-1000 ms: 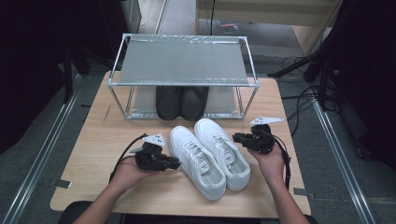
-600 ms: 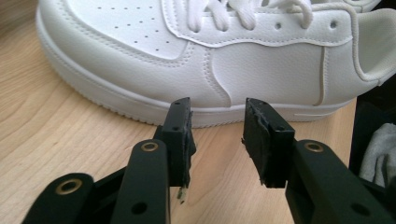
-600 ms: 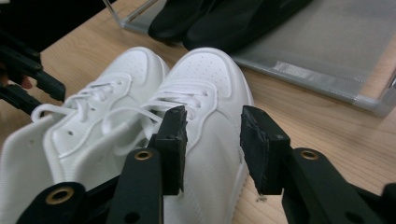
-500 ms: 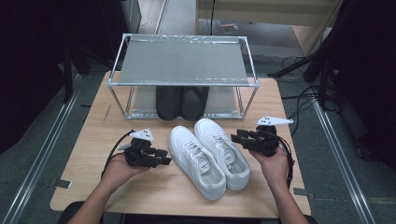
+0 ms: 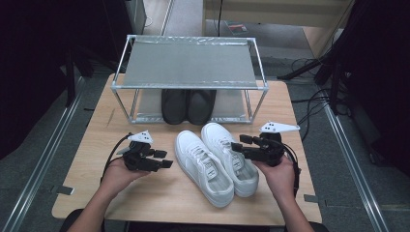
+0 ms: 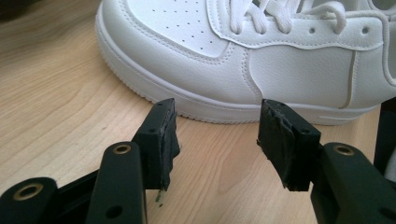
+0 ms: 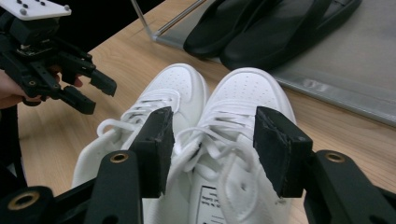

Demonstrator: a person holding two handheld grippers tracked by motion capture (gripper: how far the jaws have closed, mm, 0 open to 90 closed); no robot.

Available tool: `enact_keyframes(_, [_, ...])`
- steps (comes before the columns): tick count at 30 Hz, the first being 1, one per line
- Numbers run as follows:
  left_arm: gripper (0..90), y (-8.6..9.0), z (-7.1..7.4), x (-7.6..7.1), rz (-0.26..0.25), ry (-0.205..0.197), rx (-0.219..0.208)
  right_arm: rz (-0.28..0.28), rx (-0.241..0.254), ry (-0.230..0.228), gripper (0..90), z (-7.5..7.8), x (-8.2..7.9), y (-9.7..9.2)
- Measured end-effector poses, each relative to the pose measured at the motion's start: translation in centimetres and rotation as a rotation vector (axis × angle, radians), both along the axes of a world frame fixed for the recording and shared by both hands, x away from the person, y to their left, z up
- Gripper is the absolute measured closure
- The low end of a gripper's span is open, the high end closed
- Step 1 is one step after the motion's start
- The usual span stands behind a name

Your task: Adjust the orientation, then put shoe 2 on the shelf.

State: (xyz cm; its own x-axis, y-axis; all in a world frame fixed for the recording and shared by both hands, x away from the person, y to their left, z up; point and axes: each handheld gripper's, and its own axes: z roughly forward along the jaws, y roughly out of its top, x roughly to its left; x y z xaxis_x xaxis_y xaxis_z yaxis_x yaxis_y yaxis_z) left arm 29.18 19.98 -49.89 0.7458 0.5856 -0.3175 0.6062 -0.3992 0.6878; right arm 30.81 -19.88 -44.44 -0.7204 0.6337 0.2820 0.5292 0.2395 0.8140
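Observation:
A pair of white sneakers stands side by side in the middle of the table, the left sneaker (image 5: 203, 166) (image 6: 289, 60) (image 7: 173, 88) beside the right sneaker (image 5: 231, 157) (image 7: 247, 88). My left gripper (image 5: 163, 159) (image 6: 217, 112) (image 7: 93, 95) lies level just left of the left sneaker, a small gap away. Its jaws have just been opening and hold nothing. My right gripper (image 5: 238, 143) (image 7: 212, 116) hovers at the right sneaker's outer side, pointing over its laces. Its jaws have just been opening too, with nothing gripped.
A metal shoe rack (image 5: 188, 60) stands at the back of the table, with a pair of black shoes (image 5: 188, 104) (image 7: 261, 28) on its lower shelf. Bare wood lies left of the left hand and along the table's front edge.
Both grippers' jaws have opened wide. The left gripper has backed off to the left, away from the sneaker. The right gripper has lifted slightly beside the right sneaker.

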Motion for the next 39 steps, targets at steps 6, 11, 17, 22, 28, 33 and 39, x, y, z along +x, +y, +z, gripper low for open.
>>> enact_keyframes(6, [46.1,0.3,0.0,0.1,0.01,-0.005,0.003,0.019,-0.019,-0.008,43.9,0.2,-0.6,1.0])
enact_keyframes(11, [45.8,0.4,0.0,0.1,0.017,-0.001,0.0,0.018,-0.041,0.011,41.4,0.3,-1.2,1.9])
enact_keyframes(17, [45.8,0.7,0.0,0.2,0.021,-0.006,0.002,0.02,-0.061,0.014,38.6,0.1,-2.2,3.1])
enact_keyframes(22, [45.3,0.7,-0.1,0.3,0.021,-0.004,0.003,0.022,-0.064,0.013,37.2,-0.5,-3.2,4.0])
enact_keyframes(28, [45.4,0.7,0.0,0.4,0.02,-0.007,-0.007,-0.032,-0.118,-0.035,37.2,-0.7,-3.8,4.4])
enact_keyframes(33, [45.5,0.8,0.1,0.6,0.024,-0.009,-0.007,-0.046,-0.109,-0.001,37.7,-1.3,-3.9,4.4])
enact_keyframes(39, [45.7,1.3,0.4,0.9,0.043,-0.02,-0.02,-0.078,-0.147,0.018,37.4,-1.8,-3.9,5.2])
